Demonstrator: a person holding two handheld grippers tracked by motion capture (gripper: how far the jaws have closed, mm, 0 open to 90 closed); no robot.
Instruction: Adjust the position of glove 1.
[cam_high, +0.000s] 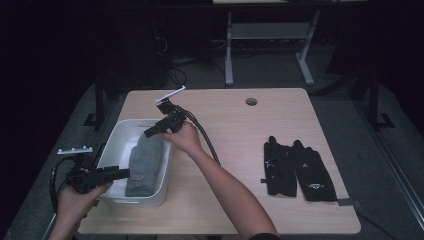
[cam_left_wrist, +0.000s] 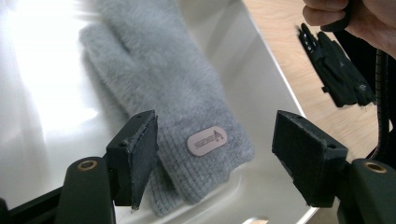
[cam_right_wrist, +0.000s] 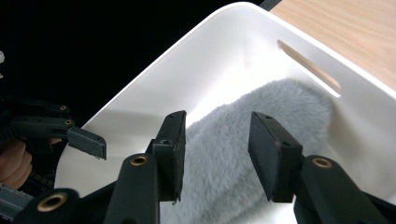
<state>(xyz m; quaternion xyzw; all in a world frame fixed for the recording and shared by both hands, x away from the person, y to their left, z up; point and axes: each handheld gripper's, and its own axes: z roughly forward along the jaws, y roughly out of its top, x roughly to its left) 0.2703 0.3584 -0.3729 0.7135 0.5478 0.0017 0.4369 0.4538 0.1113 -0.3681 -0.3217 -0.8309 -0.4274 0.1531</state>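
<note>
You are working over the white bin (cam_high: 116, 135) at the left edge of the wooden table (cam_high: 235, 130). A grey fuzzy mitten (cam_high: 146, 165) is lying inside that bin, stretched along its right wall, cuff toward you and fingertip end toward the far wall.

Your right gripper (cam_high: 156, 129) is hanging over the far end of the bin, pointing down and leftward at the mitten's fingertip end. In the right gripper view its jaws are standing apart above the grey fleece (cam_right_wrist: 261, 140), the pads not pressing on it; nothing is clamped between them. The bin's slotted handle (cam_right_wrist: 308, 67) is showing just beyond the mitten.

Your left gripper (cam_high: 120, 173) is sitting at the near left corner of the bin, pointing in over the rim toward the cuff. In the left gripper view its jaws are standing wide apart on either side of the ribbed cuff (cam_left_wrist: 205, 158), clear of the knit and gripping nothing. A small pink oval label (cam_left_wrist: 207, 141) is lying on the cuff between them.

Well to the right of the bin, a pair of black gloves (cam_high: 292, 170) is lying flat on the table, side by side, fingers pointing away from you.
</note>
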